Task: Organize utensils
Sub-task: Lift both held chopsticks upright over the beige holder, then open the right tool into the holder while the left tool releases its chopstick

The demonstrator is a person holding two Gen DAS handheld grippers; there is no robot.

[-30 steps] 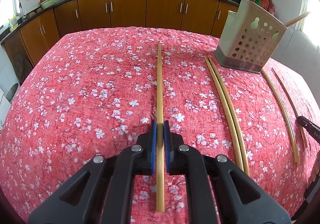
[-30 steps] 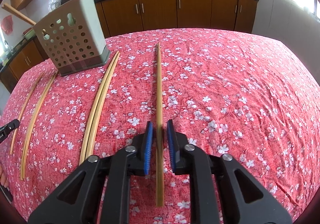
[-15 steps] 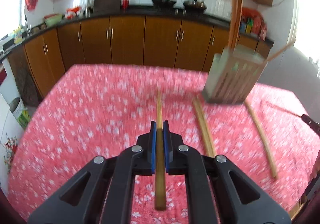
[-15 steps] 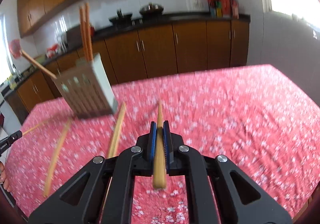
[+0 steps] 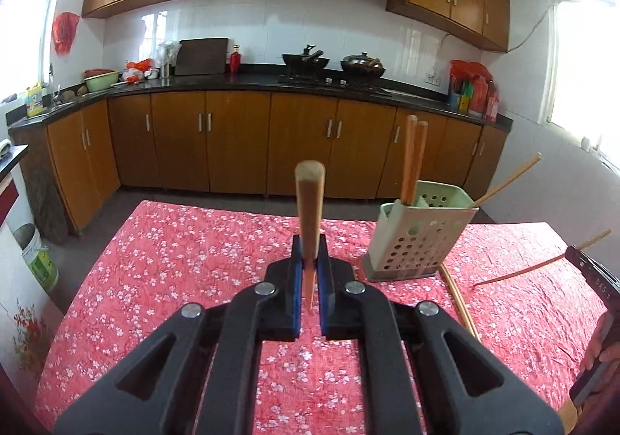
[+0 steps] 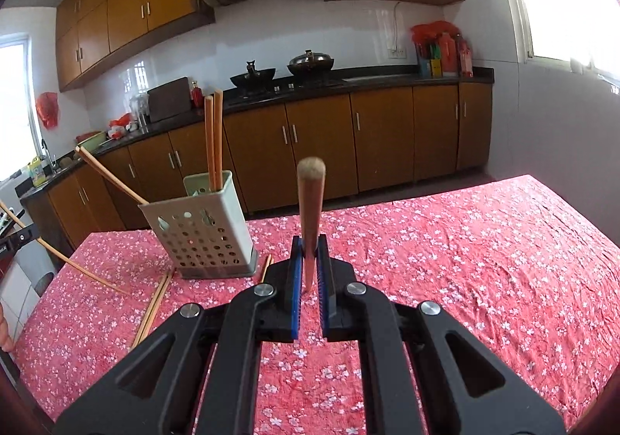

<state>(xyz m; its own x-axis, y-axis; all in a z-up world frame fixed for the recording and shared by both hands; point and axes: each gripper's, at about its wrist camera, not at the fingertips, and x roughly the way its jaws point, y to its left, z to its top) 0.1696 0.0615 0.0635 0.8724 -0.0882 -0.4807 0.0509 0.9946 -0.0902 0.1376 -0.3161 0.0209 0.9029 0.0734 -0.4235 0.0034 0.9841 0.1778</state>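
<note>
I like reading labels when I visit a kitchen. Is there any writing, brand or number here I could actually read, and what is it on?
"DAS": pale letters on the black device at the right edge of the left wrist view; the rest is cut off.
Yellow bottle by the sink: label too small to read.
Bottles on the counter: labels blurred.

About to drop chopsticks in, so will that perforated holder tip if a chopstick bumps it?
Possibly. The holder looks like thin, light plastic and stands tall. Chopsticks already leaning out of it may shift its balance. Its wider grey base should help steady it.
</note>
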